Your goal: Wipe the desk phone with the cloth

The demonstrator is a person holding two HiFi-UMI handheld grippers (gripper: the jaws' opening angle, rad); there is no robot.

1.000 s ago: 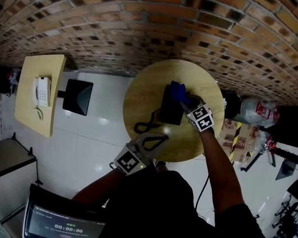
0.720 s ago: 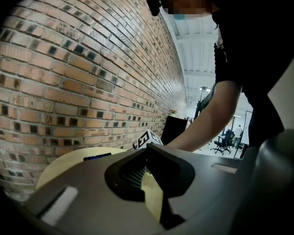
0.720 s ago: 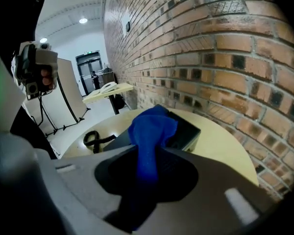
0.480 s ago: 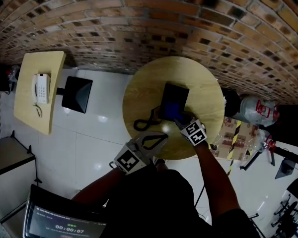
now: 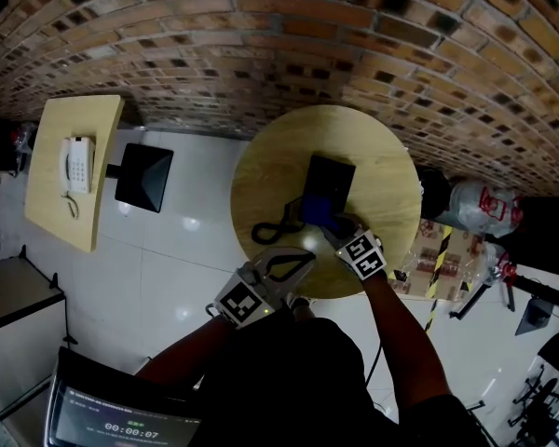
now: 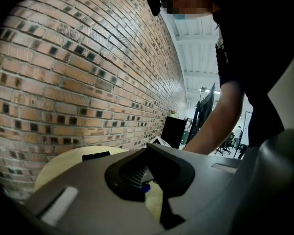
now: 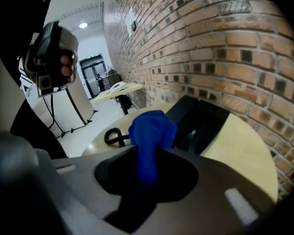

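One blue cloth [image 7: 152, 129] clamped in right gripper [image 7: 148, 156]; touching desk phone [image 5: 331, 180]

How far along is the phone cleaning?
Done: the blue cloth is gripped in the right gripper. In hand: it sits on the near end of the black desk phone. Left: how much is wiped can't be told; the left gripper hangs idle at the table edge.

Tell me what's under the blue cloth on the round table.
The blue cloth, pinched in the right gripper, lies over the near end of the black desk phone. The part of the phone beneath it is covered, so its keys or handset there can't be seen.
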